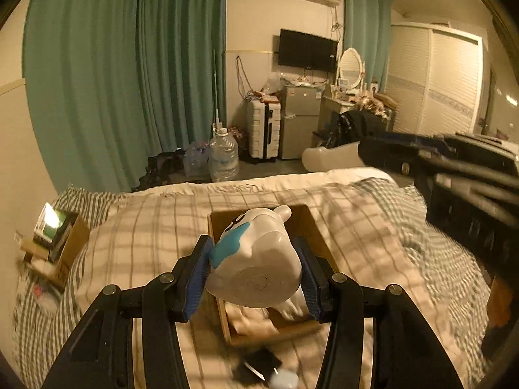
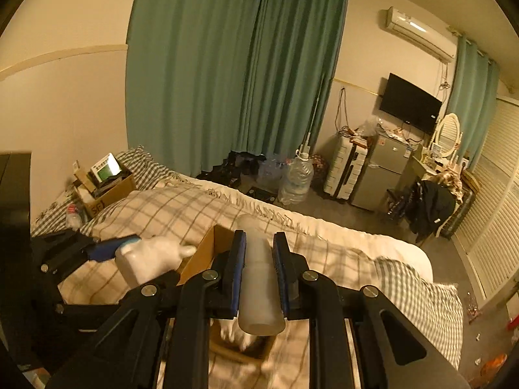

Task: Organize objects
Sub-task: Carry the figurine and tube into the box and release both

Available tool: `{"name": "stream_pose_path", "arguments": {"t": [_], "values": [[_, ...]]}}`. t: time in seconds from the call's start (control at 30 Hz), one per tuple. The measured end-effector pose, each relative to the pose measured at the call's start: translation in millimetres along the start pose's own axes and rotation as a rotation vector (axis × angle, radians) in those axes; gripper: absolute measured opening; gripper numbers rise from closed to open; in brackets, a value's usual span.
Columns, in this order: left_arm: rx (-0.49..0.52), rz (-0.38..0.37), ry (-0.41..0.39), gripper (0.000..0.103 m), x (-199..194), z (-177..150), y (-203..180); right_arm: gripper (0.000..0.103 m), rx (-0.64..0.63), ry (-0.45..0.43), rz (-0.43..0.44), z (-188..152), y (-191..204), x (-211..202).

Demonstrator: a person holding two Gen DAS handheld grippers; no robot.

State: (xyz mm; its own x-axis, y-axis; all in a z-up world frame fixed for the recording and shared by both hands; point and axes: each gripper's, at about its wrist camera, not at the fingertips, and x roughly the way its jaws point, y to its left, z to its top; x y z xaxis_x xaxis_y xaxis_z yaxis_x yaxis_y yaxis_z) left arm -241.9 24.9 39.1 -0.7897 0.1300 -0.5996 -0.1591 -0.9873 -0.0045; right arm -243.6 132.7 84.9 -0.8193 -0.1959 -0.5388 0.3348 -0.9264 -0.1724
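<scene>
The left tongs (image 1: 256, 272) clamp a glossy white figurine (image 1: 256, 259). The right tongs (image 2: 258, 272) grip a frosted cylindrical bottle (image 2: 259, 278). Both hang over a cardboard box (image 1: 305, 223).

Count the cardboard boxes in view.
2. One open cardboard box on the bed, below both grippers; a second box of clutter at the bed's far left by the wall. Others may be hidden.
</scene>
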Motion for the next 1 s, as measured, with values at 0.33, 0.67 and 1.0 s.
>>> {"name": "stream_pose_path", "arguments": {"t": [0.33, 0.67, 1.0], "values": [[0.033, -0.031, 0.103, 0.052, 110, -23, 7, 0.016, 0.072, 0.094, 0.078, -47, -28, 124], [0.036, -0.085, 0.109, 0.086, 133, -40, 7, 0.048, 0.155, 0.112, 0.096, -72, -51, 146], [0.078, -0.003, 0.066, 0.099, 39, -52, 5, 0.06, 0.163, 0.033, 0.018, -53, -47, 32]]}}
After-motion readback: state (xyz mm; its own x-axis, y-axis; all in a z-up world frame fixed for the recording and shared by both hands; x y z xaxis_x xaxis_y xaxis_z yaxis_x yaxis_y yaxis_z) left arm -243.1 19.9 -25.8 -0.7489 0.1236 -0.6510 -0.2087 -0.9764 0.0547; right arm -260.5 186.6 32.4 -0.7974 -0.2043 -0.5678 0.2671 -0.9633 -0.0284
